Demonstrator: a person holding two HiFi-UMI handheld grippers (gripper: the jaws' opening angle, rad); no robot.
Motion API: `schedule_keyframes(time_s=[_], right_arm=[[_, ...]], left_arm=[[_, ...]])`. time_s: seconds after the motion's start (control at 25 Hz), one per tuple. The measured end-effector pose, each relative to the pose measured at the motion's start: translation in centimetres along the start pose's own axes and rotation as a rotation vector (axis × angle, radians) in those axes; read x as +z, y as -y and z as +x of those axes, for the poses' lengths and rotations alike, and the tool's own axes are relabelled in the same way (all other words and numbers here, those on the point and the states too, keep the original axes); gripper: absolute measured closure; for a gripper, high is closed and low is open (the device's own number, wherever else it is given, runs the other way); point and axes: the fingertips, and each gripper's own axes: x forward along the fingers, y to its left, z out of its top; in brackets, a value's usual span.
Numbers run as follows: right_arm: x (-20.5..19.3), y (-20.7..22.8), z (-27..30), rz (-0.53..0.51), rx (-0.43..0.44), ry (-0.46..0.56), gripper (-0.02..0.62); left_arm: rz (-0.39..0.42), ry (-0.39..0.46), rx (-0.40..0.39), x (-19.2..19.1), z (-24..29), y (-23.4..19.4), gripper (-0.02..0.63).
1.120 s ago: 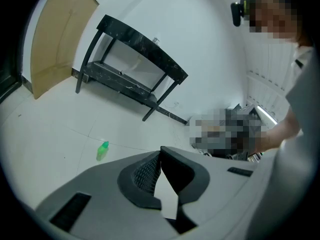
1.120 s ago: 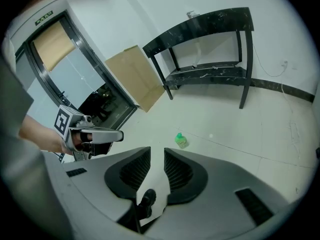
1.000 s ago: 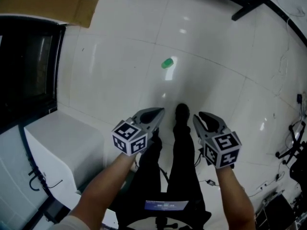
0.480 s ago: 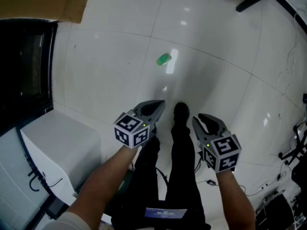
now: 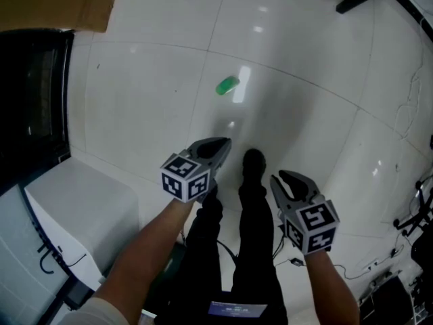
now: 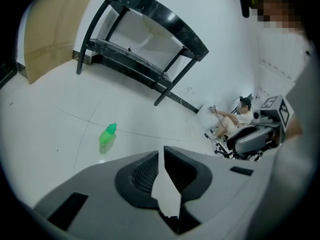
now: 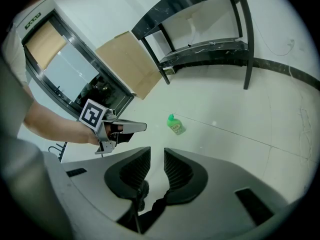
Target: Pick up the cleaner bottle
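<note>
The green cleaner bottle [image 5: 227,85] lies on its side on the white tiled floor, also seen in the left gripper view [image 6: 107,138] and the right gripper view [image 7: 175,125]. My left gripper [image 5: 220,145] hangs in the air short of the bottle. Its jaws [image 6: 161,150] have just been opening and stand a narrow slit apart with nothing between them. My right gripper [image 5: 283,179] hangs to the right and nearer me. It is open by a small gap [image 7: 157,151] and holds nothing. Neither gripper touches the bottle.
A black two-tier table [image 6: 150,21] stands against the far wall, with a cardboard sheet [image 6: 47,39] leaning to its left. A white box [image 5: 81,205] is at my left and cables [image 5: 406,215] at my right. My dark trousers and shoe [image 5: 254,160] show between the grippers. A person [image 6: 235,118] sits by the far wall.
Both grippers have sunk toward the floor, the right one lower in the head view. The bottle has drifted slightly left in that view. The left jaws have parted a little.
</note>
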Motion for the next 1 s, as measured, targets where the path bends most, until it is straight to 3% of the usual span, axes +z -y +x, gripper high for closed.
schedule_keyframes(time_s=[0.4,1.0], right_arm=[[-0.9,1.4,2.0,0.016,0.004,-0.033,0.505],[-3.3,4.4,4.4,0.04,-0.015,-0.07,0.505]], left_arm=[[0.021,0.048,0.151,0.1,3.2,-6.3,0.398],[0.145,0.027,0.271,-0.5,8.0,-13.0,0.397]])
